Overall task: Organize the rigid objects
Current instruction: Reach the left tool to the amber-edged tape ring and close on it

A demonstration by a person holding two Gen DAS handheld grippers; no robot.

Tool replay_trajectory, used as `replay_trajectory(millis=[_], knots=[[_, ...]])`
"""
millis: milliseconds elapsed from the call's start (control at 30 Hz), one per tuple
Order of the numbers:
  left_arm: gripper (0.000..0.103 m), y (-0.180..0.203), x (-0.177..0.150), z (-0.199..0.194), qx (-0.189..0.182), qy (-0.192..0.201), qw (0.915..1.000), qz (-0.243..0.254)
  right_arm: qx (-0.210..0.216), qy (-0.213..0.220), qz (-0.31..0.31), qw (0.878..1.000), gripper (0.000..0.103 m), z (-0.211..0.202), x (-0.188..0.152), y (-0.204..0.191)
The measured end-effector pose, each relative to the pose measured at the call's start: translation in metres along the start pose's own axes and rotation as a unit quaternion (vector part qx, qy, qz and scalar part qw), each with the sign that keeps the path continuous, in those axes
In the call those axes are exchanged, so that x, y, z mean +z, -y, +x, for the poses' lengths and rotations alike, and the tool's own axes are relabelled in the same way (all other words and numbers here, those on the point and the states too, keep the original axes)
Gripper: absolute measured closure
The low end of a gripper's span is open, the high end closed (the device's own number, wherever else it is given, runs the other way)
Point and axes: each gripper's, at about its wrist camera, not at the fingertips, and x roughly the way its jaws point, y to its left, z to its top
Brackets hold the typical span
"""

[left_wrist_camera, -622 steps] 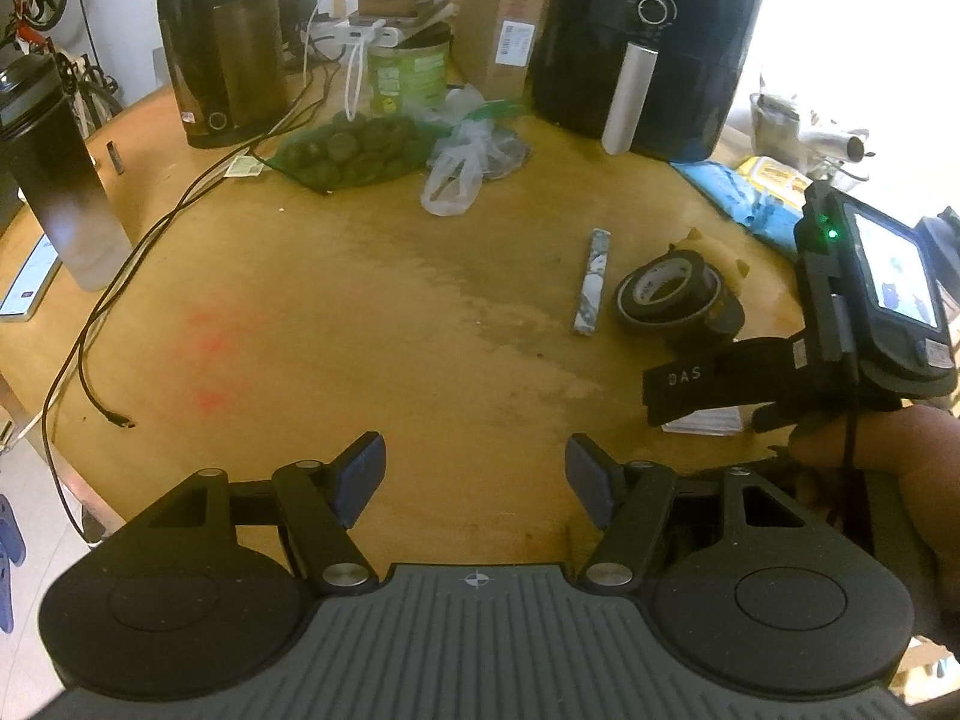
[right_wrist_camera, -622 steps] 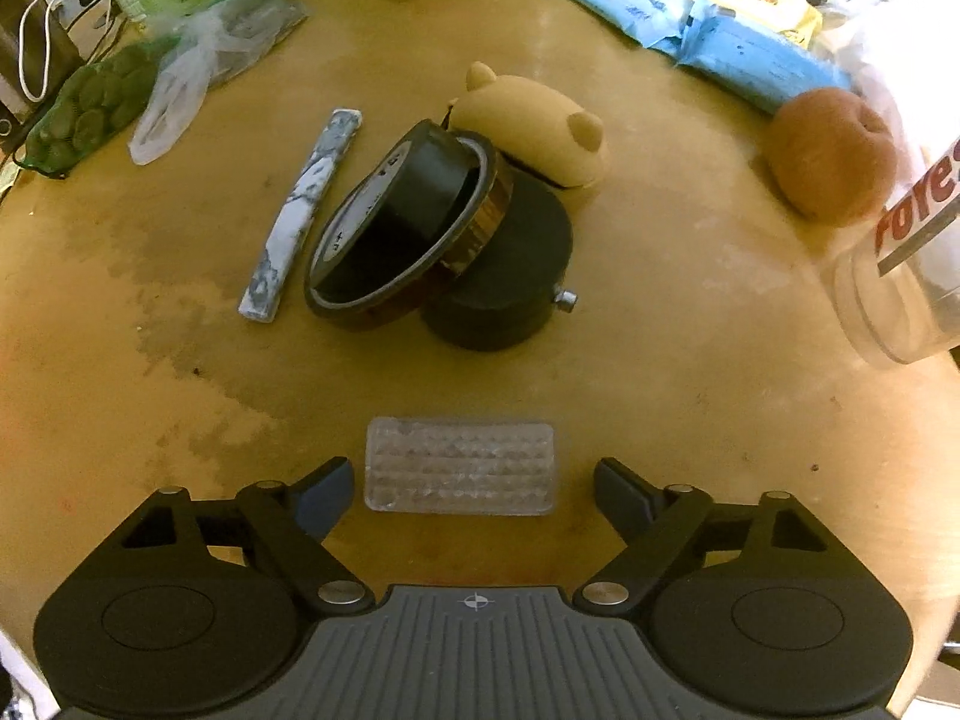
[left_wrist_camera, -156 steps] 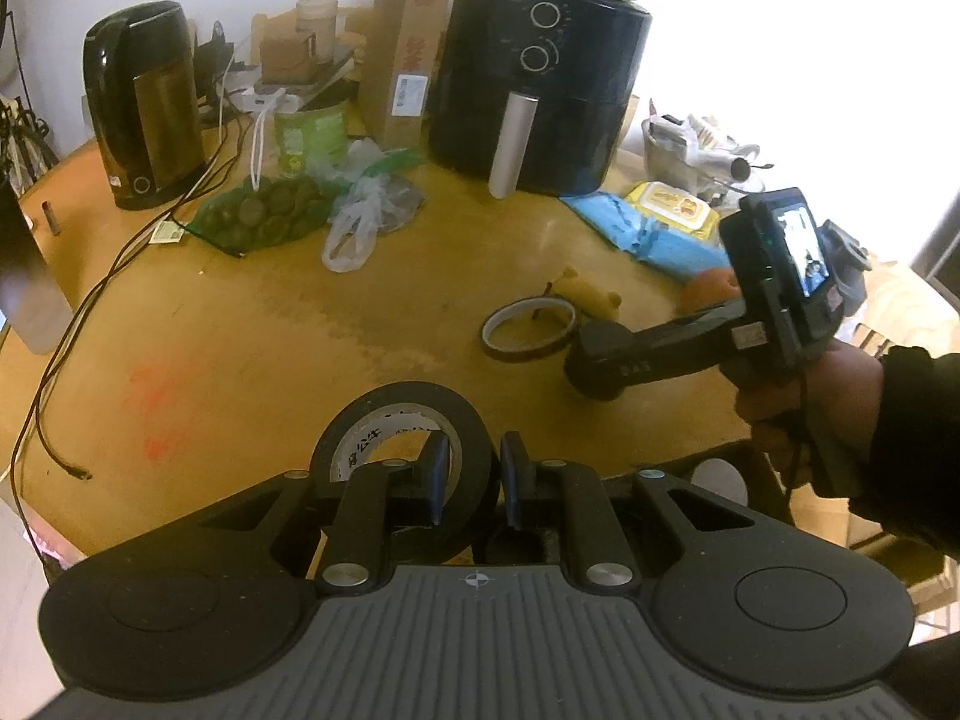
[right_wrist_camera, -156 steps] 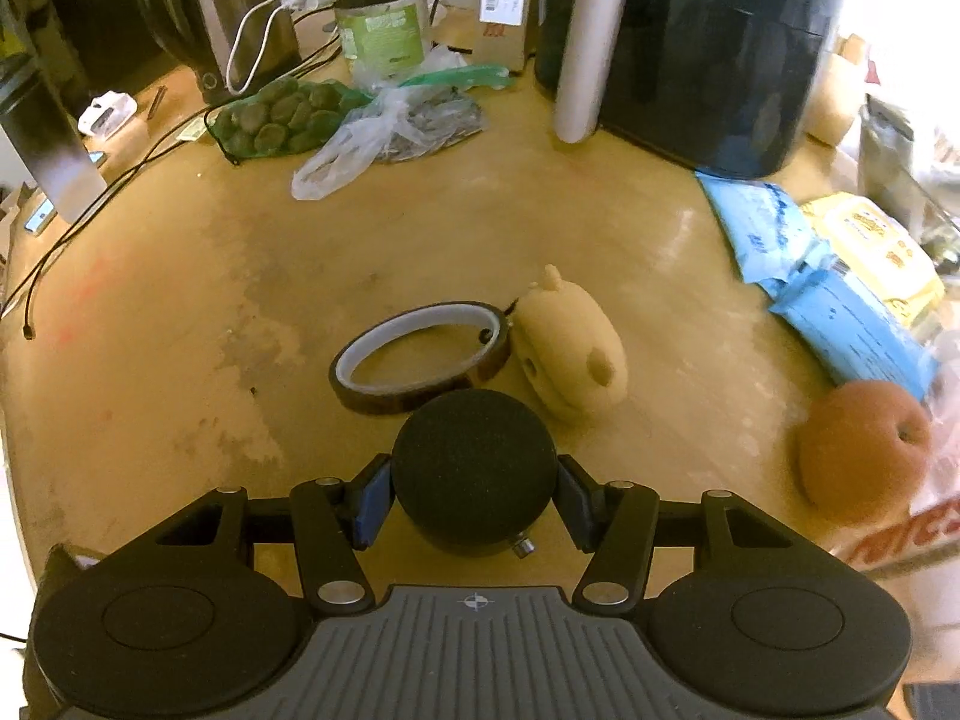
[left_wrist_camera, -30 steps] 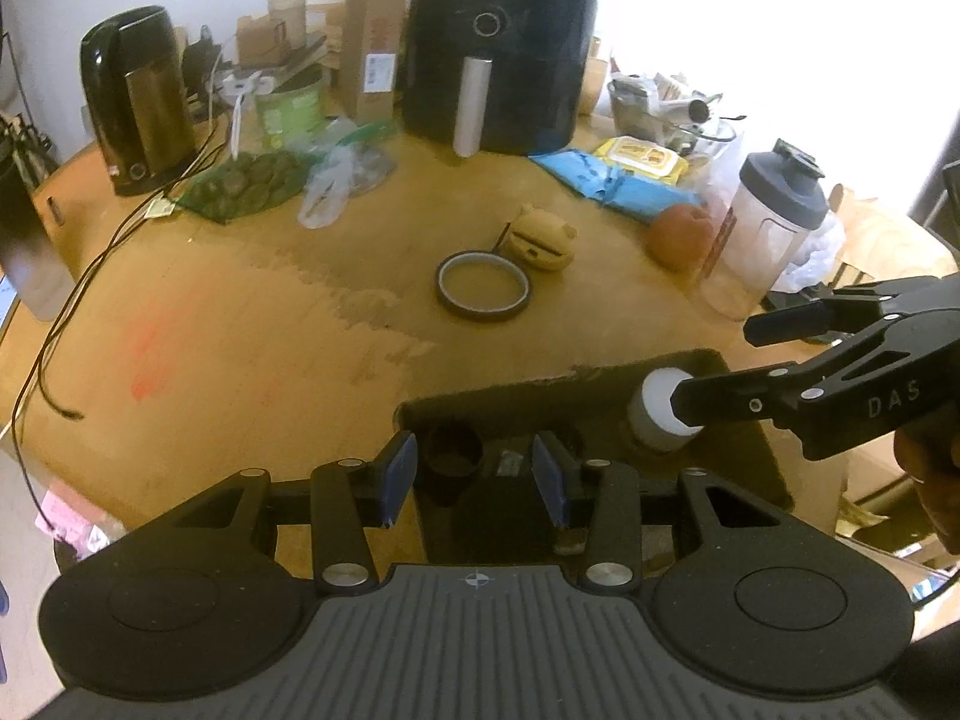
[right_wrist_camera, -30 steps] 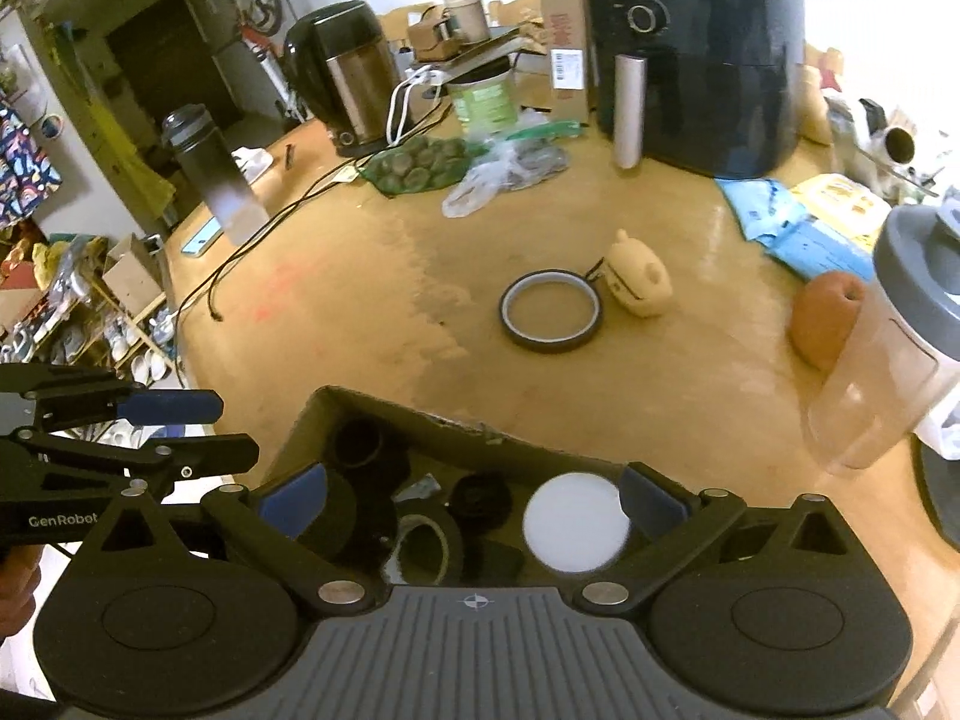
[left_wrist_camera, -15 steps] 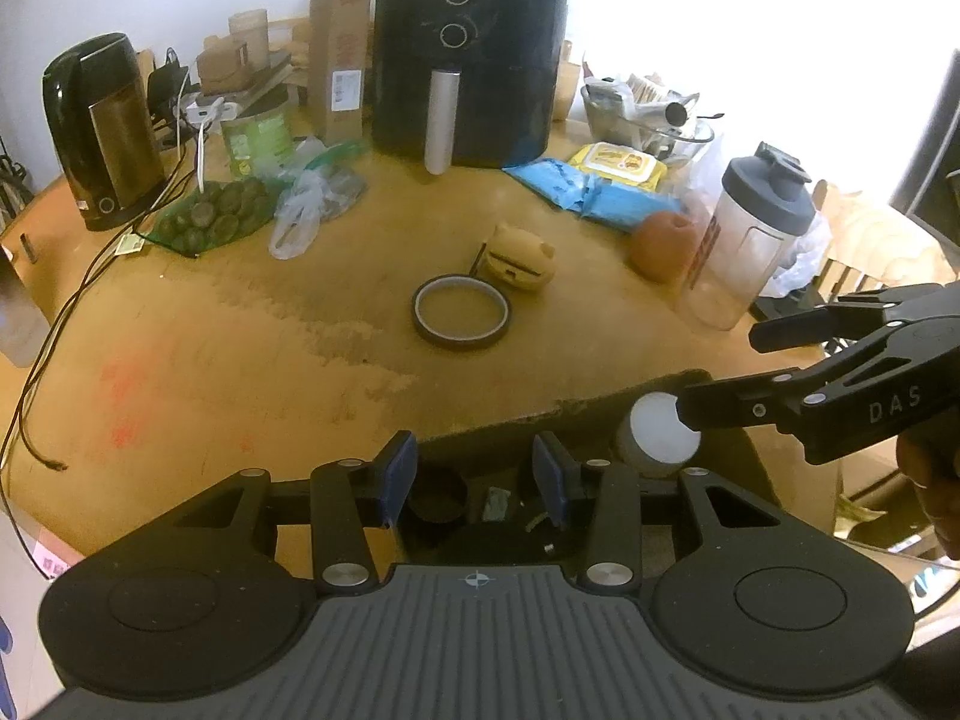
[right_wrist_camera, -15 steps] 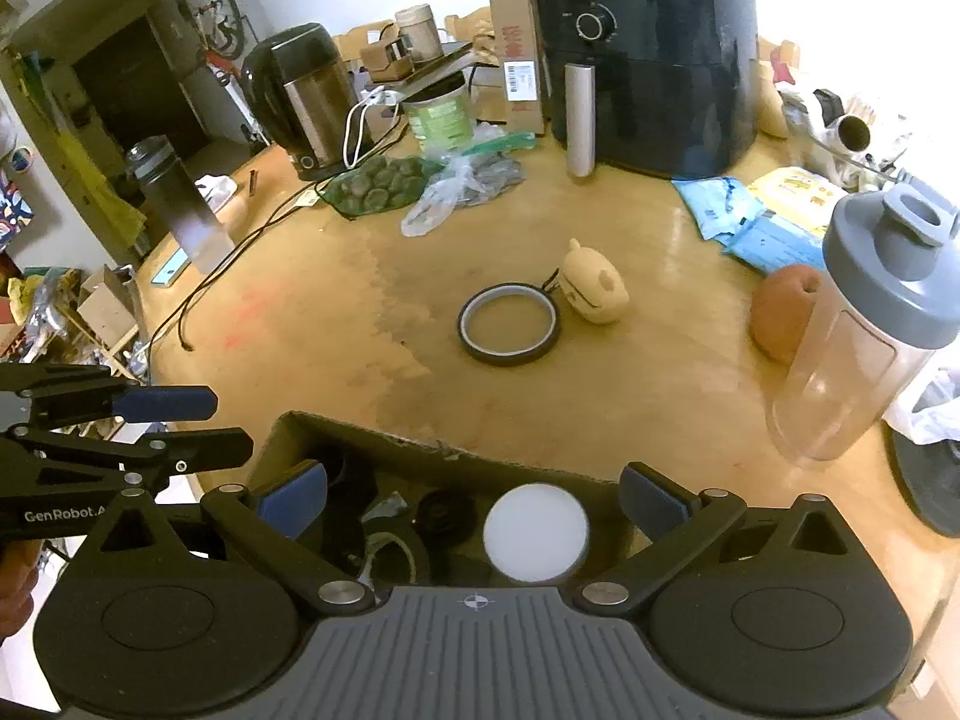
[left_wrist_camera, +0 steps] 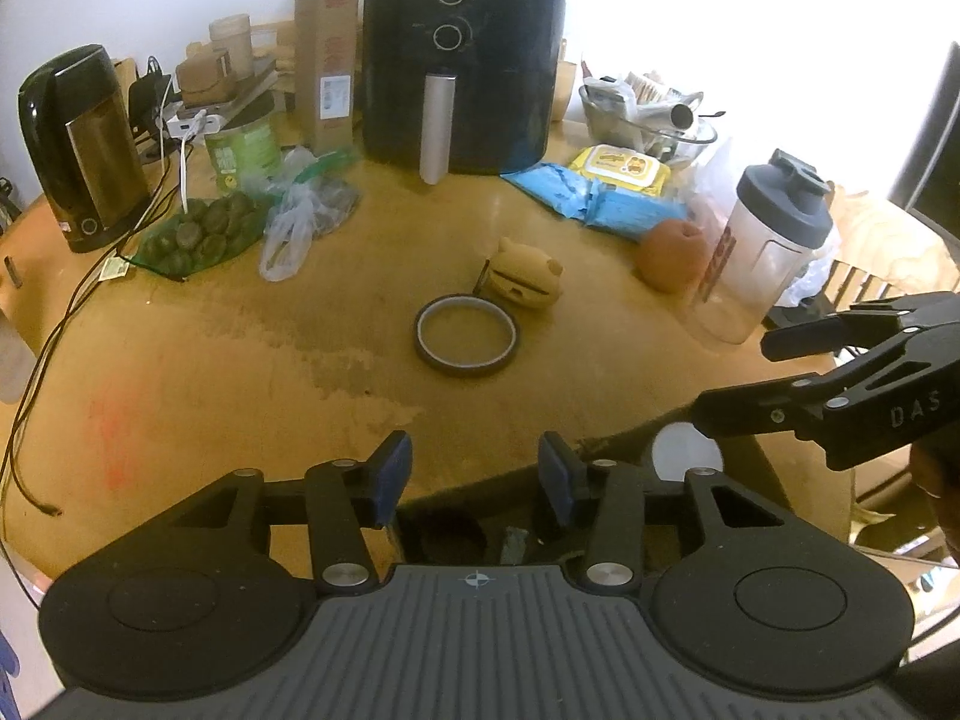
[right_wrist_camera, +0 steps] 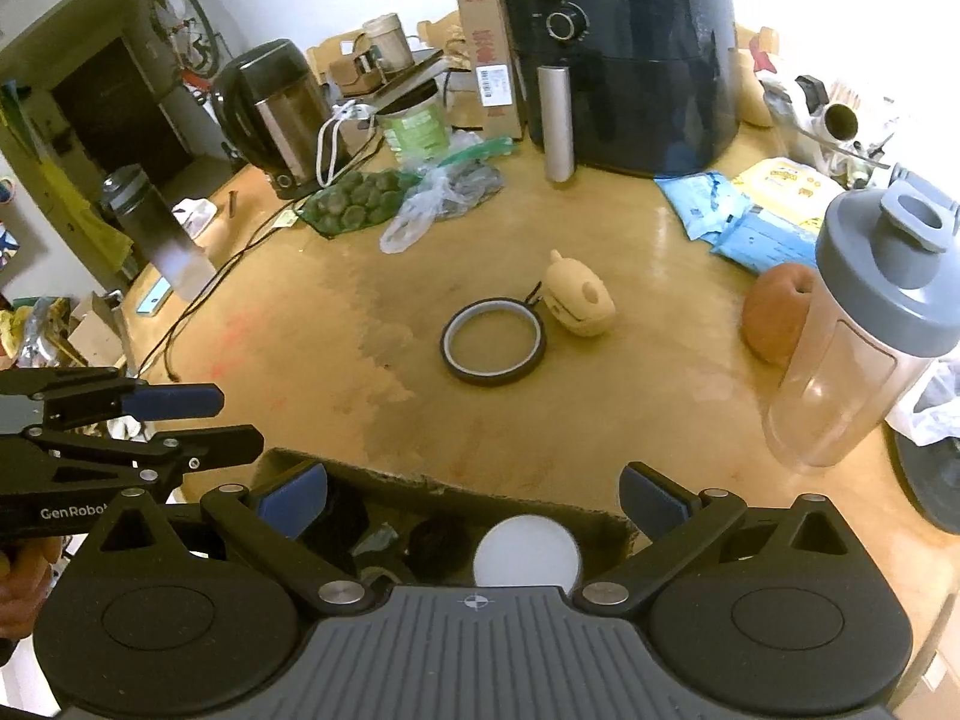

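Left hand-held gripper (left_wrist_camera: 474, 474) opening, empty | right (right_wrist_camera: 474, 498) wide, empty | bicycle (right_wrist_camera: 180, 24): right view only

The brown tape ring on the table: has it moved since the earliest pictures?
Yes. The brown tape ring now lies flat on the table beside the yellow bear-shaped case; earlier it leaned propped on other things in front of that case.

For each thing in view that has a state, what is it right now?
Left gripper: jaws opening, nothing between them.
Right gripper: open wide, empty.
Box: open-topped, holds a white disc and dark items.
Tape ring: flat on the table, not yet boxed.
Yellow figure: on its side beside the ring.
Shaker bottle: upright, lid on, looks empty.
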Motion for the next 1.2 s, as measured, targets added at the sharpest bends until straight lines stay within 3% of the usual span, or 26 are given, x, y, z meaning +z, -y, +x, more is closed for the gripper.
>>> replay_trajectory(millis=[300,400,467,1067,1200], knots=[[0.051,-0.008,0.014,0.019,-0.007,-0.010,0.9999,0.009,-0.026,-0.005,0.027,0.999,0.000,0.007,0.004,0.010],[0.044,-0.008,0.019,0.025,-0.006,-0.010,0.9998,0.014,-0.034,-0.003,0.037,0.999,0.000,0.007,0.005,0.014],[0.033,-0.007,0.023,0.029,-0.005,-0.009,0.9998,0.019,-0.037,-0.003,0.040,0.999,0.000,0.006,0.005,0.017],[0.033,-0.004,0.054,0.075,0.000,-0.024,0.9992,0.033,-0.047,-0.010,0.056,0.997,0.000,0.007,0.009,0.042],[0.028,-0.005,0.060,0.086,-0.001,-0.030,0.9990,0.034,-0.052,-0.010,0.060,0.997,0.000,0.007,0.008,0.047]])
